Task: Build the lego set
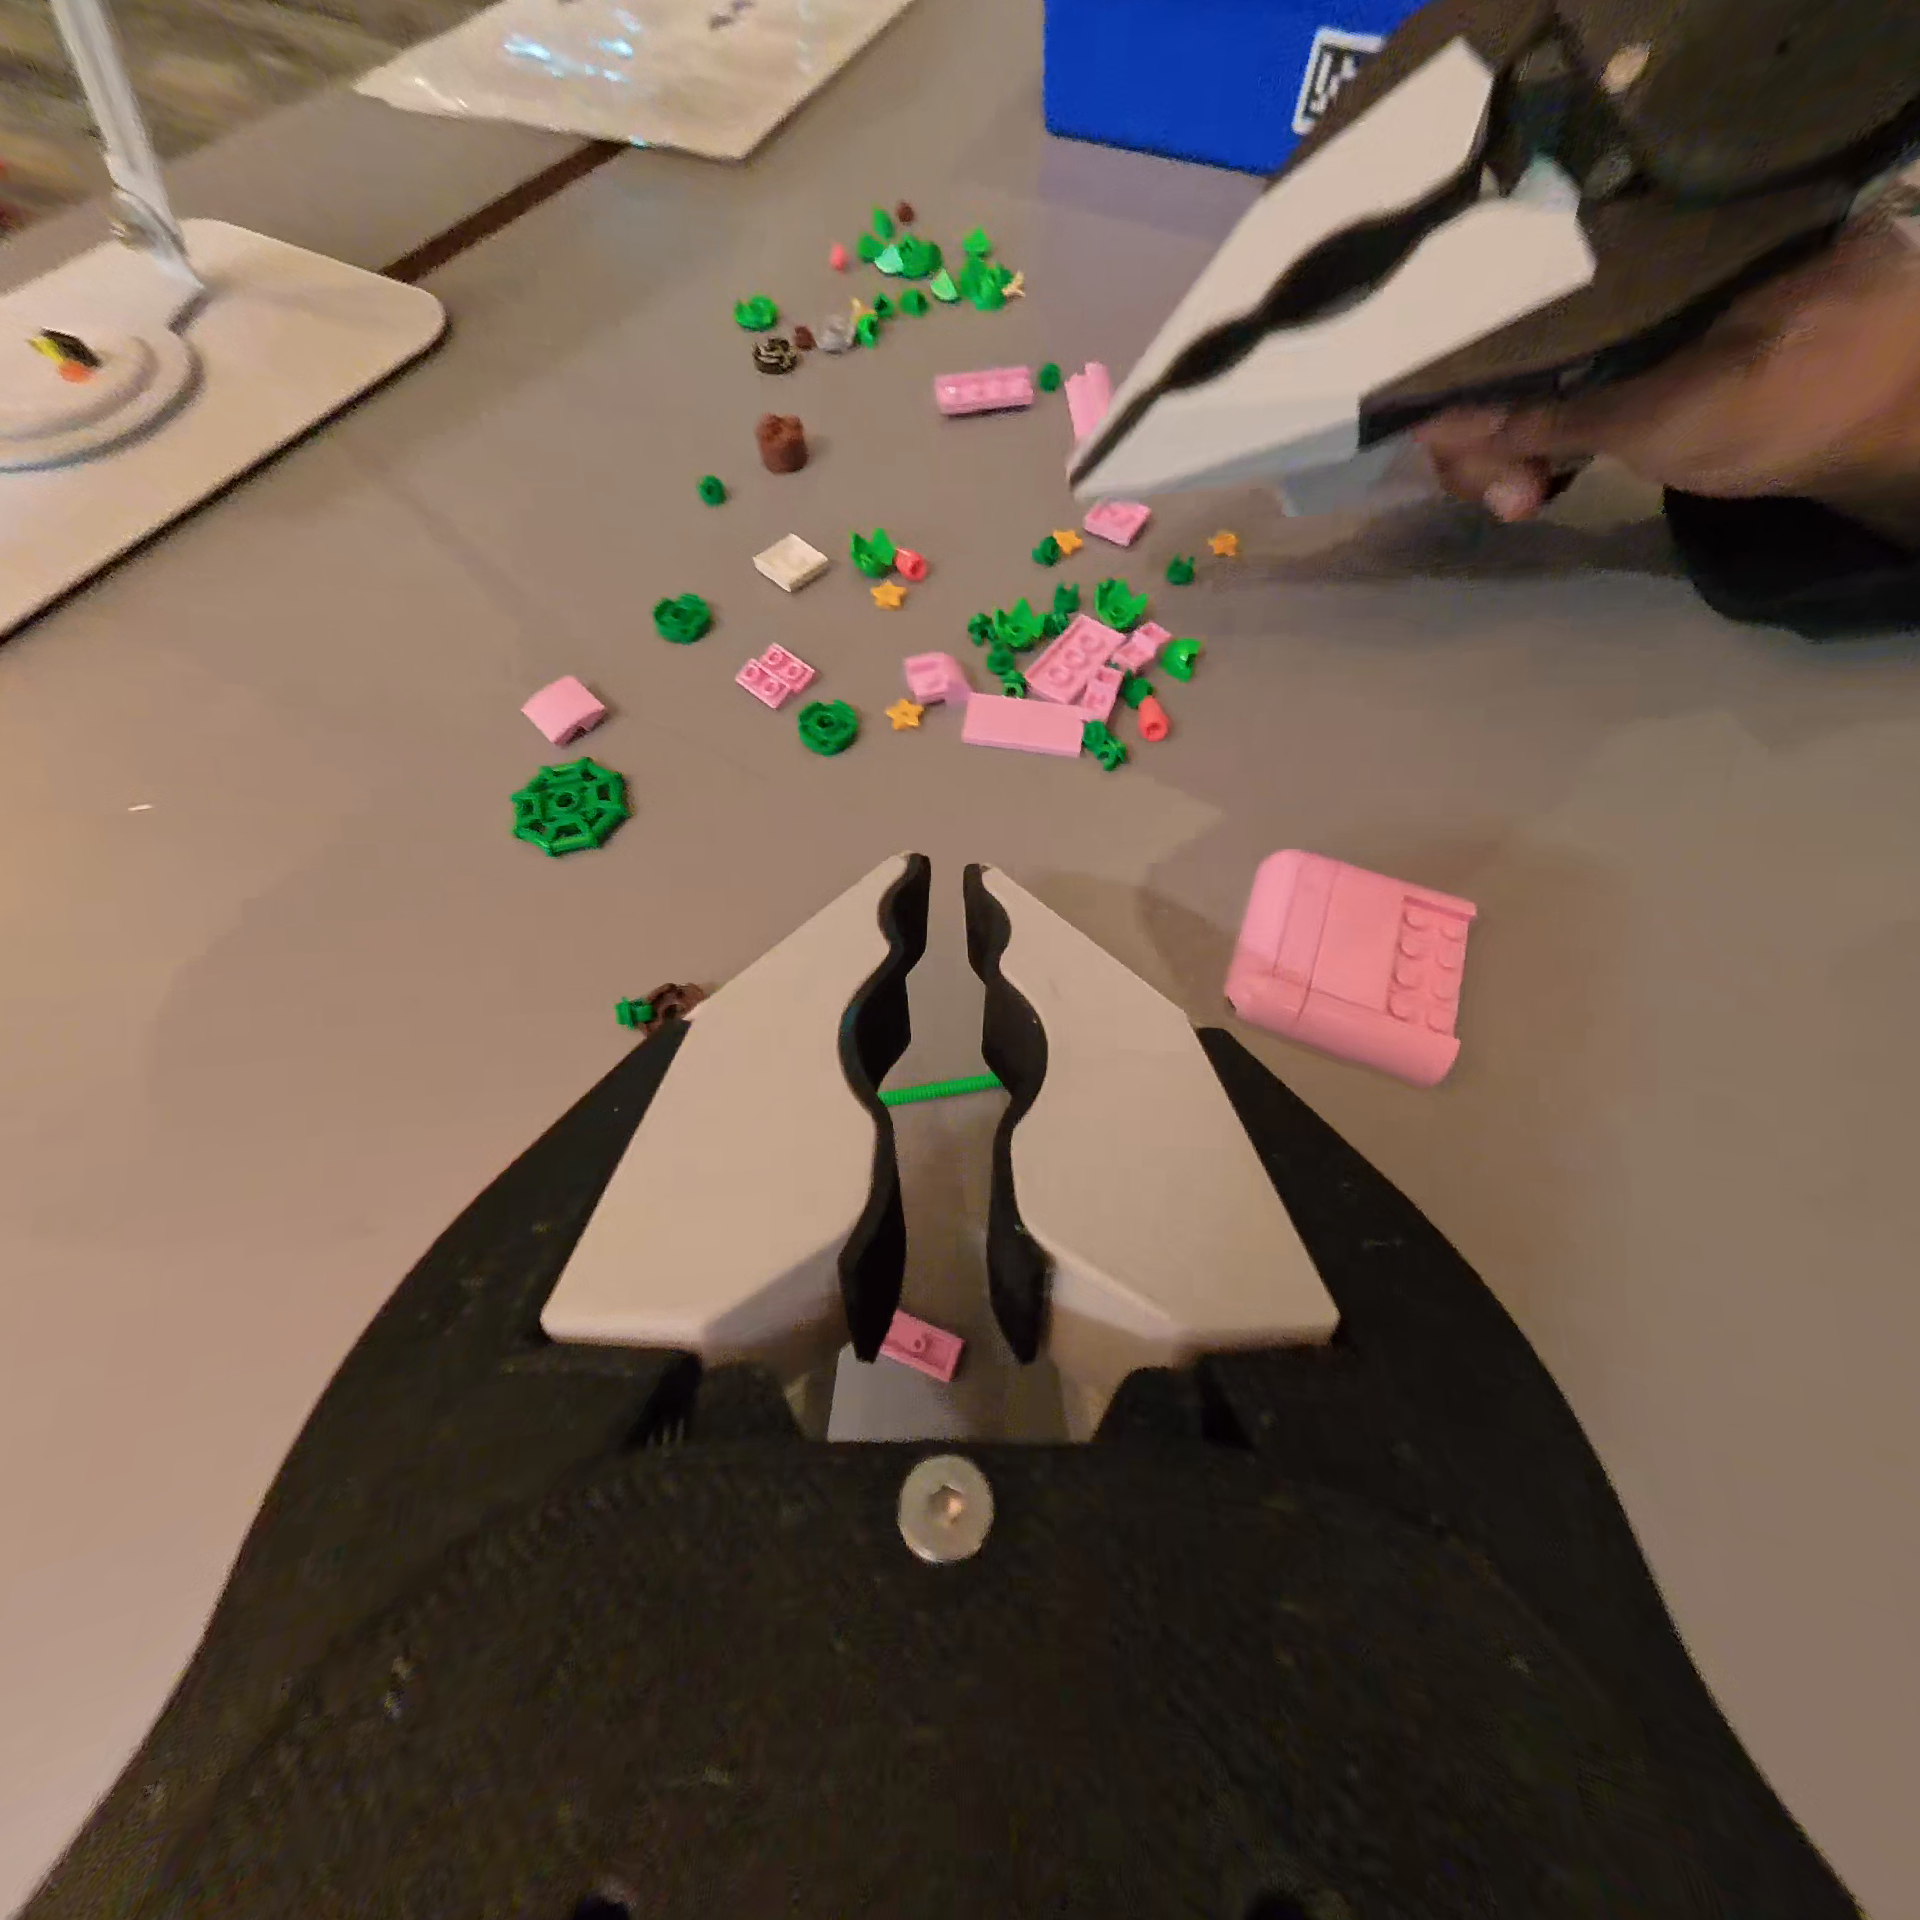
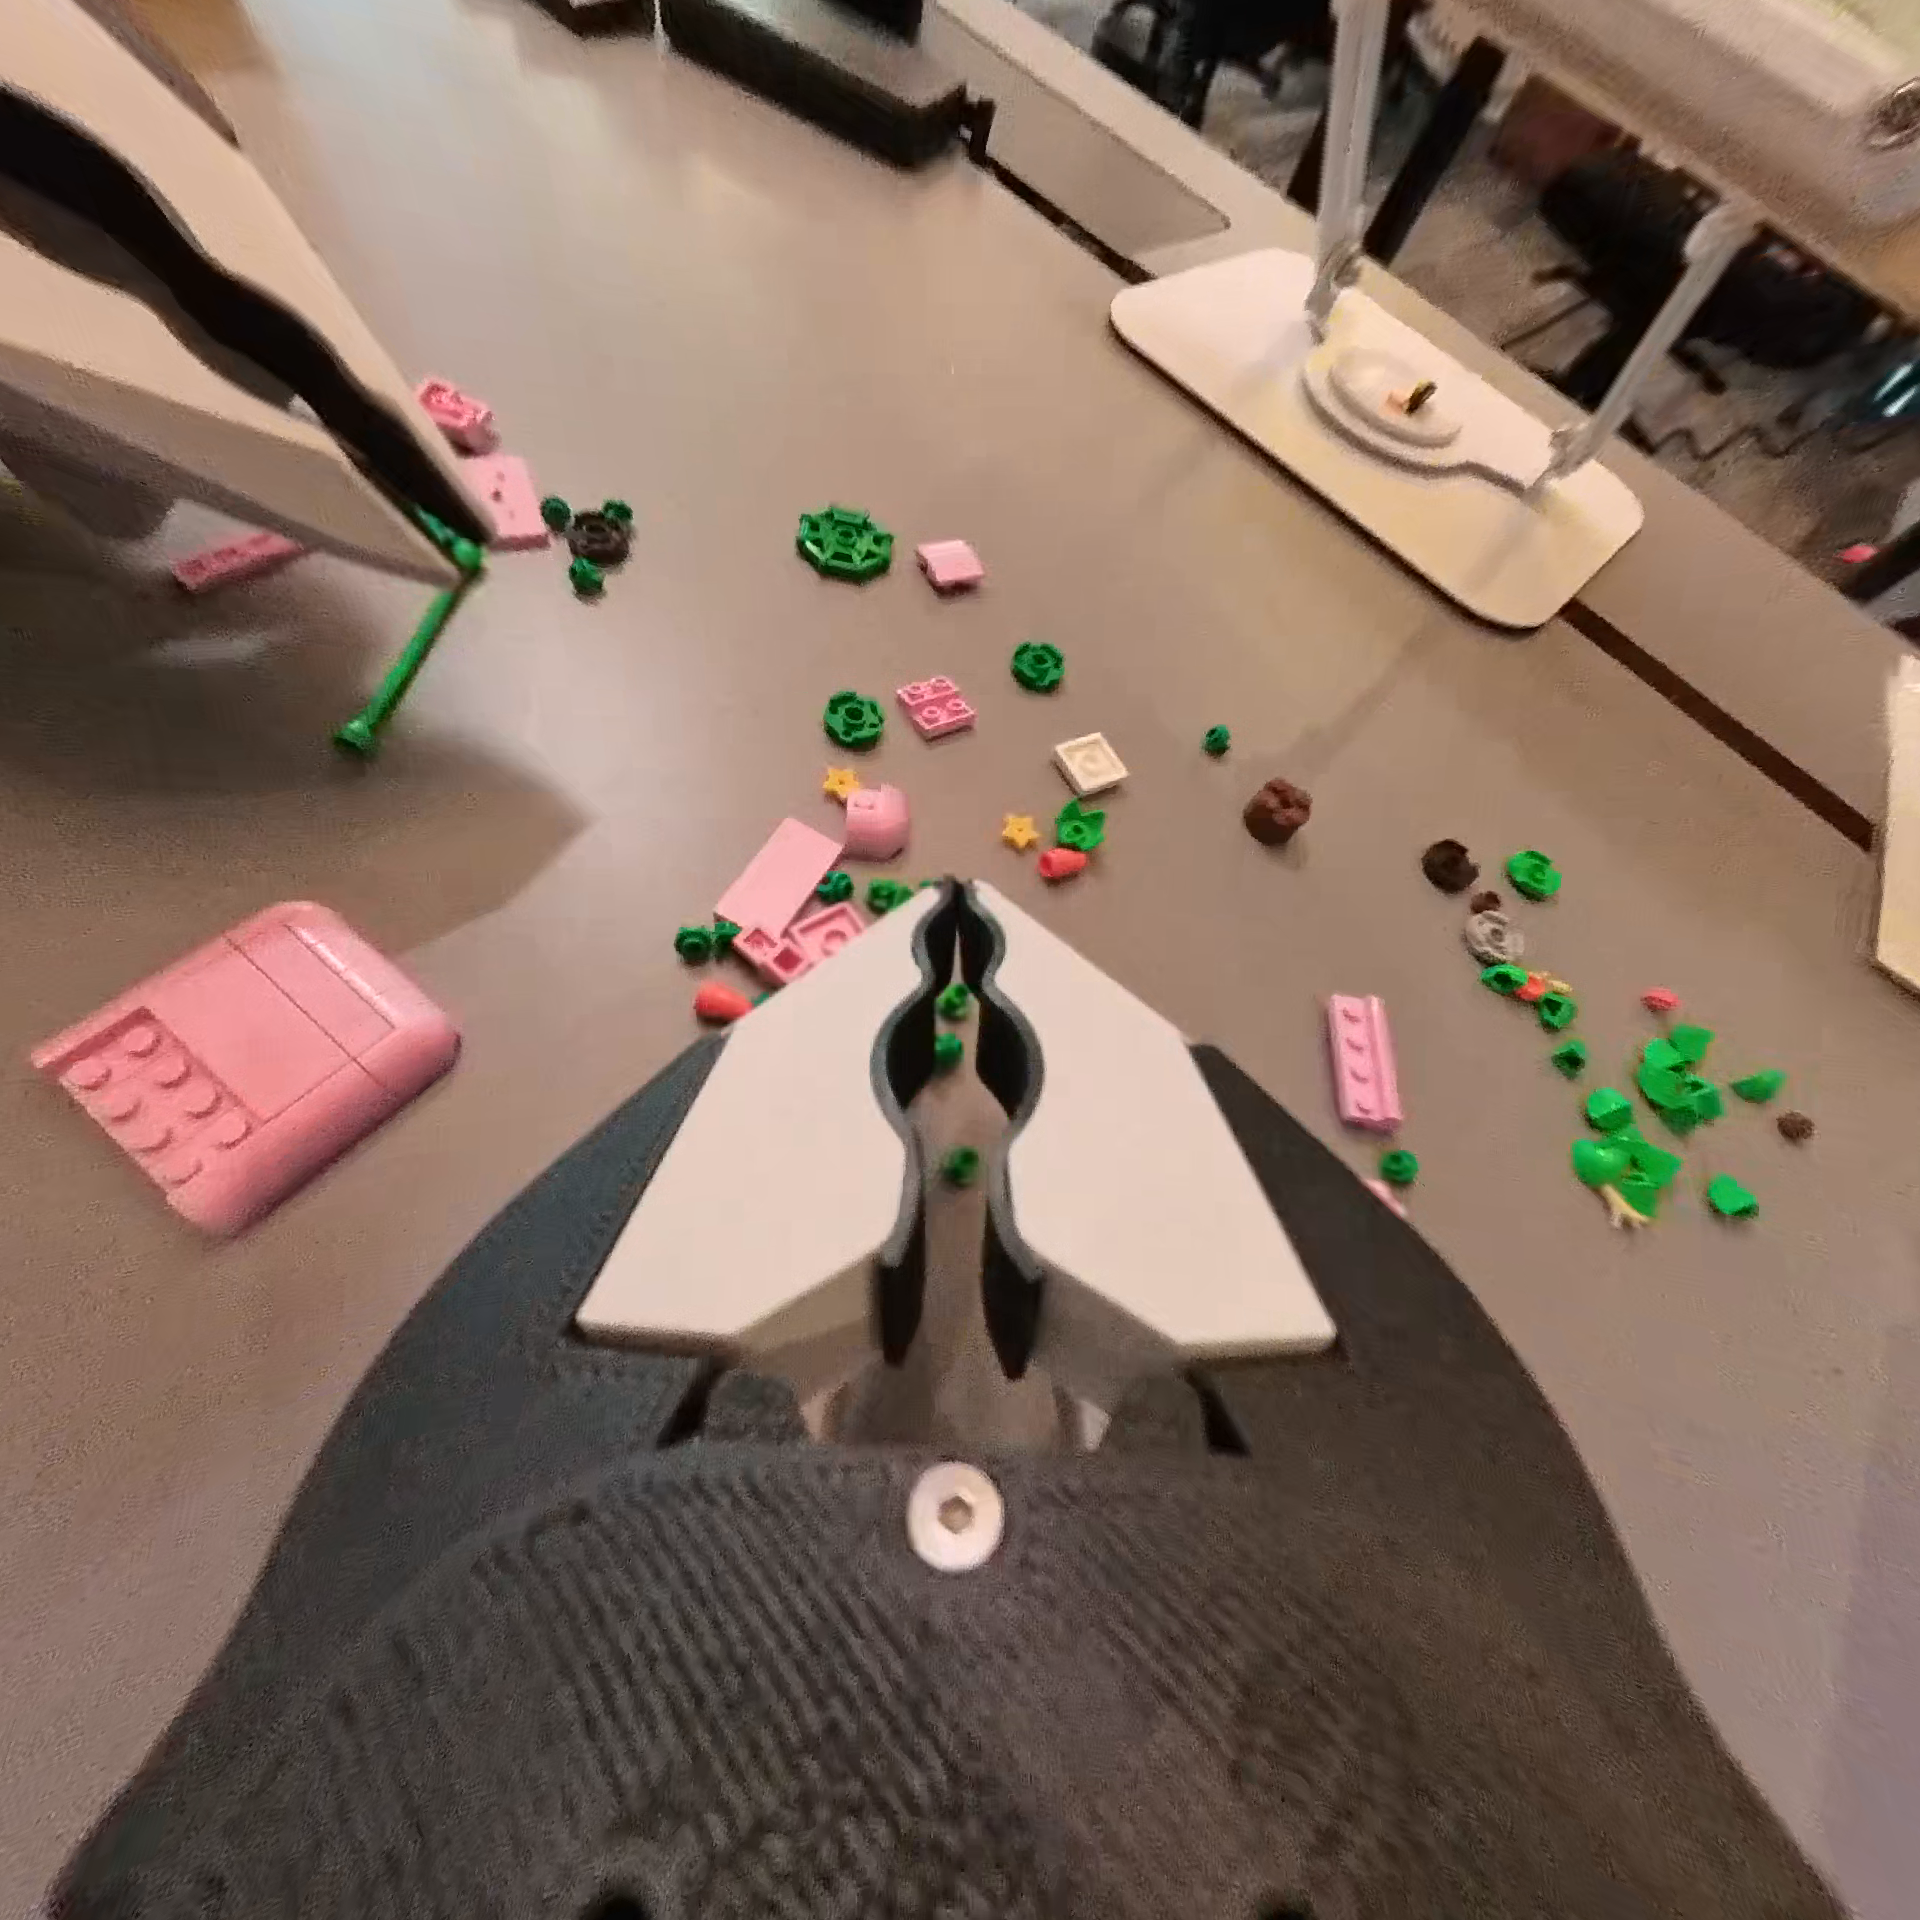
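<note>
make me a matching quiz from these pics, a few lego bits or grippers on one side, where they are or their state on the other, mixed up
Things:
1. big pink studded lego block
2. thin green lego rod
3. small black-and-orange piece
4. right gripper

Places or states:
A. on the white stand base
B. fingertips closed together
C. at the tip of the left gripper
D. lying apart from the loose pieces on the grey table

Pairs: 1-D, 2-C, 3-A, 4-B

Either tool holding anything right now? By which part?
The left tool pinches the green rod by its top end, and the rest slants downward. The right tool is shut and holds nothing.
</note>
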Tool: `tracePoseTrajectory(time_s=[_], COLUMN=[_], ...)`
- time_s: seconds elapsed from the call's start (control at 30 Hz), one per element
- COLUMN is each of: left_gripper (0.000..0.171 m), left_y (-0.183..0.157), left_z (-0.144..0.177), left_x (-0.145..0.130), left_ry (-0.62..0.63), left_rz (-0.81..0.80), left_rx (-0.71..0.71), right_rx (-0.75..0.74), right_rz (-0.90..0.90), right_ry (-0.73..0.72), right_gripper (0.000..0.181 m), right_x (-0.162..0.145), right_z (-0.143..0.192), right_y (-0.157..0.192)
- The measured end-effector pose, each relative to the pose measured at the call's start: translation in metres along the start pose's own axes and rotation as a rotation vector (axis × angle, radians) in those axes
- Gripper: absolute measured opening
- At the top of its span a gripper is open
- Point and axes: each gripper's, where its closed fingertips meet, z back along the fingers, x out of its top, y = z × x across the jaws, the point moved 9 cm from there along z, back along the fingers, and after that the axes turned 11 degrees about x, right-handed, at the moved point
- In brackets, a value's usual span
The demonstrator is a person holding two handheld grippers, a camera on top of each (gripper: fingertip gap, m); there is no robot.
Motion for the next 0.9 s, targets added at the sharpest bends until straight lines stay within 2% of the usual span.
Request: tracePoseTrajectory(time_s=[0.1, 0.27, 0.63, 0.73, 0.9], left_gripper=[0.005, 0.005, 0.005, 0.005, 0.005], left_y=[0.000, -0.002, -0.004, -0.005, -0.006], left_z=[0.001, 0.000, -0.002, -0.003, -0.002], left_x=[0.001, 0.000, -0.001, -0.001, -0.001], left_ry=[-0.008, -0.008, 0.002, 0.005, 0.001], left_rz=[0.004, -0.004, -0.011, -0.014, -0.021], left_rx=[0.009, 0.004, 0.000, -0.004, -0.007], right_rx=[0.018, 0.132, 0.203, 0.211, 0.208], right_rz=[0.017, -0.056, -0.157, -0.146, -0.134], right_ry=[0.079, 0.143, 0.149, 0.150, 0.110], right_gripper=[0.001, 0.027, 0.025, 0.005, 0.004], right_x=[-0.005, -0.012, -0.015, -0.016, -0.012], right_z=[-0.010, -0.018, -0.019, -0.017, -0.015], right_y=[0.006, 0.009, 0.004, 0.006, 0.008])
